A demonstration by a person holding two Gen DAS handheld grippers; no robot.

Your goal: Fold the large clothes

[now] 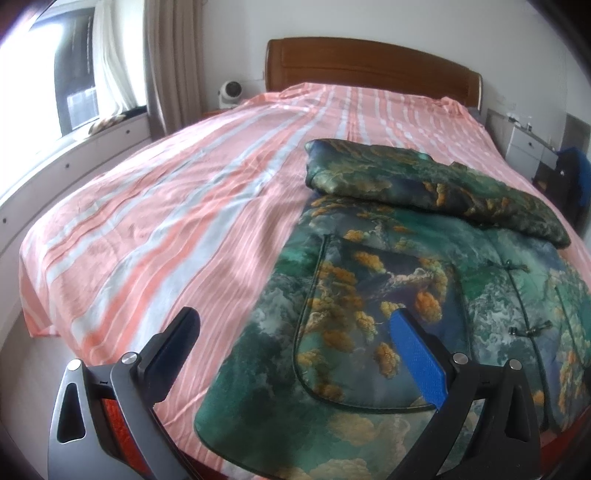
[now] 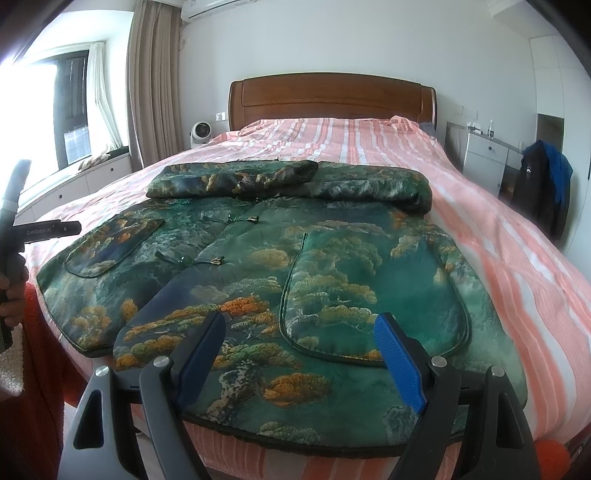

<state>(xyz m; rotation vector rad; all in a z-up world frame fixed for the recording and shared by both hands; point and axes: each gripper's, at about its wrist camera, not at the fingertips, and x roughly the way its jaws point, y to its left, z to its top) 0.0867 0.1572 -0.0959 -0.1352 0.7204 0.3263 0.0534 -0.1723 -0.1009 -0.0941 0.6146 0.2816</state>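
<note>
I see a bed (image 2: 498, 258) under a pink-and-white striped sheet (image 1: 147, 229), with a wooden headboard (image 2: 332, 99) against the white wall at its far end. Beside the headboard's left end stands a small white fan (image 2: 201, 133). Beige curtains (image 2: 151, 85) hang by the window (image 2: 70, 110) along the bed's left side, above a low white drawer bench (image 1: 74, 162). Past the far right corner I make out a white nightstand (image 2: 484, 155) and a dark and blue bundle (image 2: 546, 184). An air conditioner (image 2: 214, 7) sits high on the wall.

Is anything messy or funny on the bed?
Not really. The green jacket lies flat on the striped sheet, its sleeves folded across the top. Only its front flap sits a bit crooked near the hem.
</note>
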